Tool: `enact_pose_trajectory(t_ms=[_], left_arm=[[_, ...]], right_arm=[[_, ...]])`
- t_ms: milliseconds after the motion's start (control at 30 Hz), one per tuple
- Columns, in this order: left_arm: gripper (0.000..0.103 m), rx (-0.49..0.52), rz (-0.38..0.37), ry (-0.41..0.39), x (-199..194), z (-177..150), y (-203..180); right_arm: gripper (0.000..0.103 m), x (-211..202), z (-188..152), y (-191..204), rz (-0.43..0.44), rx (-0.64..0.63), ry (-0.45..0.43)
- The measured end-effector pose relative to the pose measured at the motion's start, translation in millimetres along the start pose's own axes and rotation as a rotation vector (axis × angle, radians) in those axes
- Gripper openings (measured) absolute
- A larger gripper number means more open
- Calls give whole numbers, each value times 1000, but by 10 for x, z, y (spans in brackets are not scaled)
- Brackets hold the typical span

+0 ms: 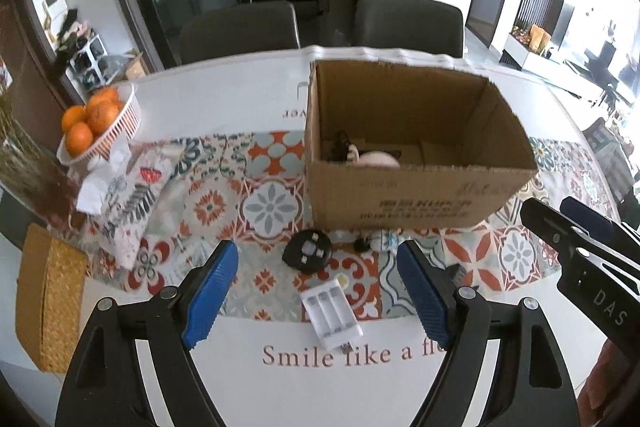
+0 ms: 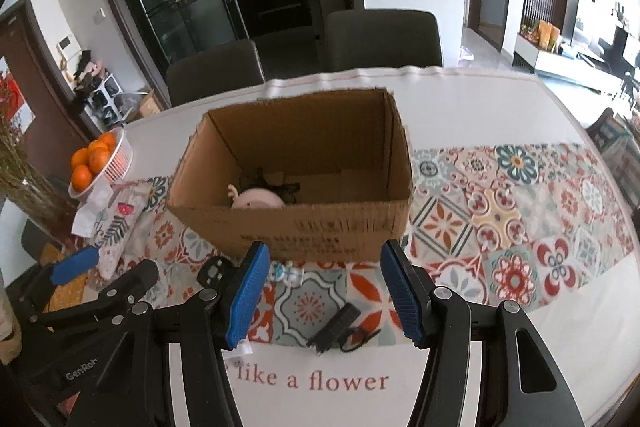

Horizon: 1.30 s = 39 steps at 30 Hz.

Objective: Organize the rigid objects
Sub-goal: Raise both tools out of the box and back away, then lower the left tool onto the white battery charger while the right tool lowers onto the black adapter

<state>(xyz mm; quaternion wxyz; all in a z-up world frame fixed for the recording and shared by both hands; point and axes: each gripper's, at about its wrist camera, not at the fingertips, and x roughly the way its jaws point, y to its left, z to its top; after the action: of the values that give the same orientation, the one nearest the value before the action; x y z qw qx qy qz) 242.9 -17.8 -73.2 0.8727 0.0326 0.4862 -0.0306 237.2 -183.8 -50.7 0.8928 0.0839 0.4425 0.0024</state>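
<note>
Both grippers hang wide open with nothing in them: left gripper over a white battery holder, right gripper over a small black rectangular gadget. Cardboard box sits right behind on the patterned surface, with a pale round thing and something dark already inside. A black round device lies just in front of the box wall. Basket of oranges and folded cloth crowd the left side.

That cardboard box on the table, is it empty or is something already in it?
Not empty. The open-topped cardboard box already holds a pale pink rounded item and something dark beside it.
</note>
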Motion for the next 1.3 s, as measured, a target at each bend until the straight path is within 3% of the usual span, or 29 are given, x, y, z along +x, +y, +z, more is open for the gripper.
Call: enact_pose_trajectory(t_ms=[600,1100,1300], left_arm=[[81,-71,-33,124,390,-375,89],[80,-161,-74,116,687,-733,94],[79,-179,-42,110,841,-858,65]], right_arm=[[59,316,-360,-53,-13,39,95],[59,397,-725,-128,-24,116,22],[59,445,-876,-142,-45,114,-18]])
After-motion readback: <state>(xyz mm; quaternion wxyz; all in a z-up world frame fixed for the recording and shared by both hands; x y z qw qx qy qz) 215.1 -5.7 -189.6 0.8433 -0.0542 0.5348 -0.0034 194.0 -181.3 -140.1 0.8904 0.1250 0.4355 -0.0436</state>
